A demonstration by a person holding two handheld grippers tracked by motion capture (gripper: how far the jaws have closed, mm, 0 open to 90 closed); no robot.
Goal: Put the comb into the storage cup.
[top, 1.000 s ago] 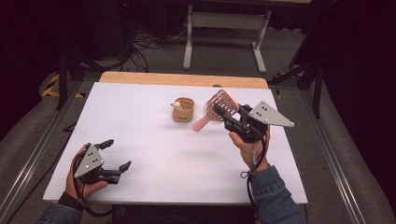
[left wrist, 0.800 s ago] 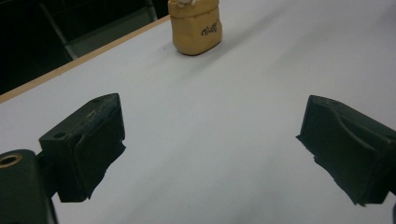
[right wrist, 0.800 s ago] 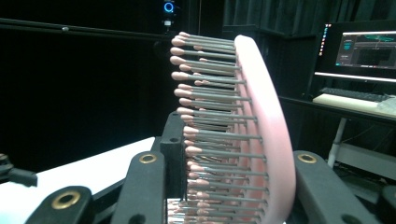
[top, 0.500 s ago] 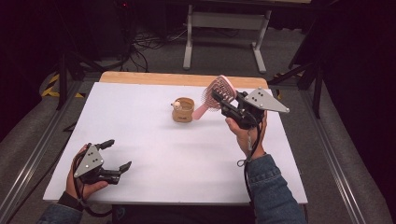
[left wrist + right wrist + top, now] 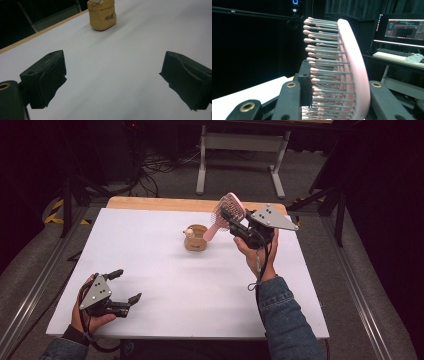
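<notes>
Two grippers are at work over the white table (image 5: 165, 270), and only one carries anything. At the near left corner the left gripper (image 5: 125, 286) rests low just above the table in the person's hand, its jaws spread wide with nothing between them; its own view looks across bare white surface toward the cup. Toward the middle, on the far half of the table, stands the small tan cup (image 5: 195, 238), upright, with a pale object poking from its mouth that is too small to identify. Just right of it, the right gripper (image 5: 230, 220) is lifted clear of the table, jaws clamped on the pink hairbrush (image 5: 226, 212) across its bristled head, the pink handle slanting down toward the cup's rim. Picking up the brush looks done. What seems left is tipping the handle into the cup and letting go; whether the handle already touches the rim cannot be told.
</notes>
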